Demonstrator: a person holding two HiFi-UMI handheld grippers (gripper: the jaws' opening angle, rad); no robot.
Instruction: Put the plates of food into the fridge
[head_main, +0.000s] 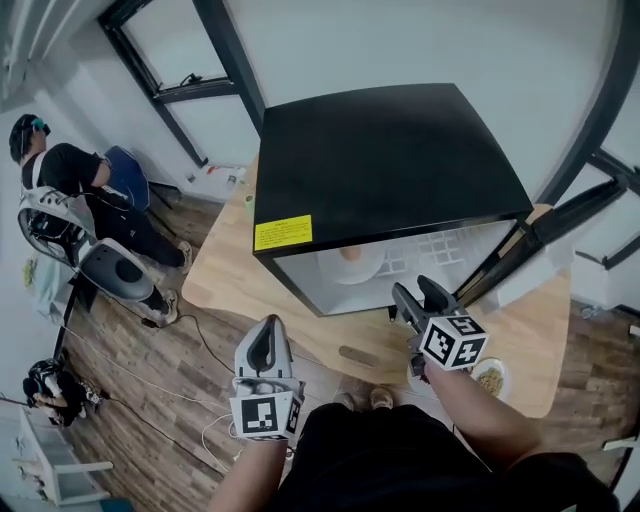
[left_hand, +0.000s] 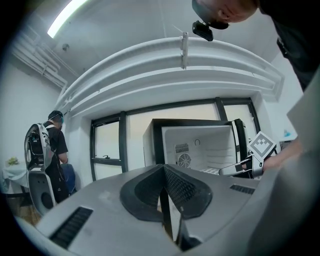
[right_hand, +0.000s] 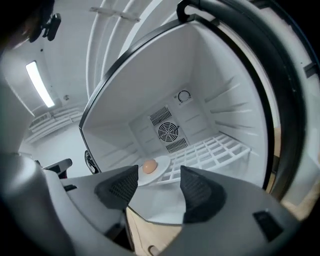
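Note:
A black mini fridge (head_main: 385, 165) stands open on a wooden table (head_main: 225, 275). On its wire shelf (right_hand: 210, 152) sits a white plate (right_hand: 161, 164) with a round tan piece of food (right_hand: 149, 166) on it; the same plate (head_main: 352, 262) shows in the head view. My right gripper (head_main: 416, 292) hovers just outside the fridge opening, open and empty (right_hand: 159, 187). A second plate of food (head_main: 490, 378) rests on the table beside my right wrist. My left gripper (head_main: 267, 330) hangs low by the table's front edge, shut on nothing (left_hand: 164, 192).
The fridge door (head_main: 545, 230) swings out to the right. A person with a backpack (head_main: 60, 180) stands at far left on the wood floor, near cables (head_main: 195, 335) and a white chair (head_main: 50, 465). Black window frames (head_main: 190, 90) line the back wall.

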